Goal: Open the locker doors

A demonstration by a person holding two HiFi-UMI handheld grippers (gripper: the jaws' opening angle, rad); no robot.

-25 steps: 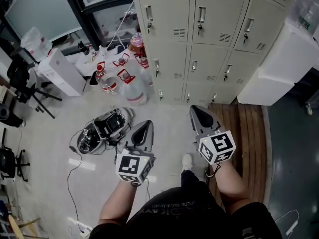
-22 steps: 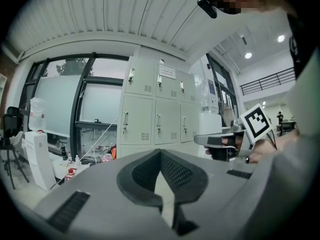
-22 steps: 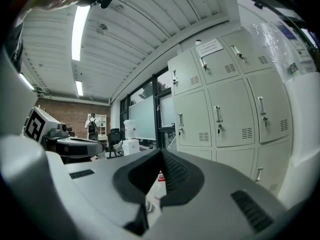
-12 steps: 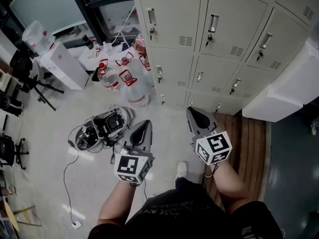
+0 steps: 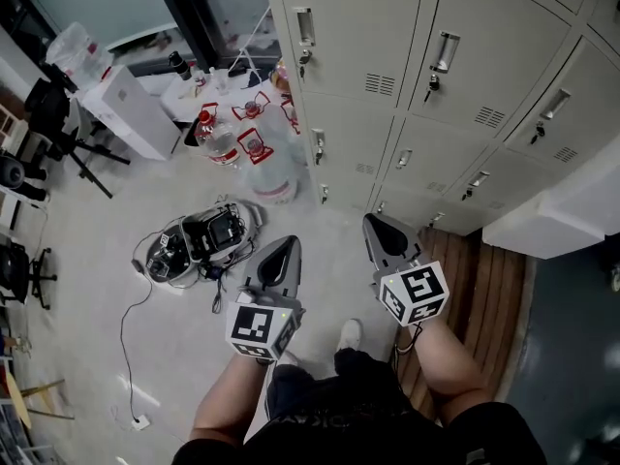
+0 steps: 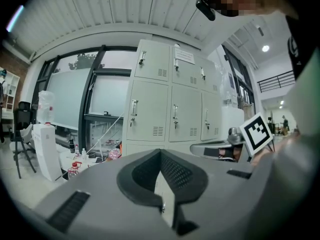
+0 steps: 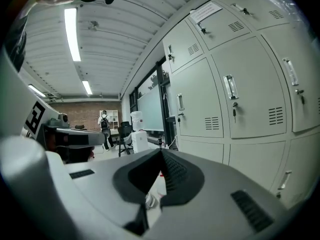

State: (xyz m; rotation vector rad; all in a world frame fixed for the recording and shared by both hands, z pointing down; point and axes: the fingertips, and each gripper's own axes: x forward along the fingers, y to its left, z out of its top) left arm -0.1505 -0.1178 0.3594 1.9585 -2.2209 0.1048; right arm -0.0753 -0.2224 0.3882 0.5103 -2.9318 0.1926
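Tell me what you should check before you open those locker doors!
1. Locker doors all closed, none sticking out: ok.
2. Left gripper empty, jaws together: ok.
3. Right gripper empty, jaws together: ok.
4. Jaws parted to take a door handle: not ok, both are shut.
5. Grippers up at a handle: not ok, both hang short of the doors.
6. Doors unlocked: cannot tell.

Matt painted-metal locker doors (image 5: 349, 27), slatted wood platform (image 5: 489, 279), smooth pale floor (image 5: 87, 308)
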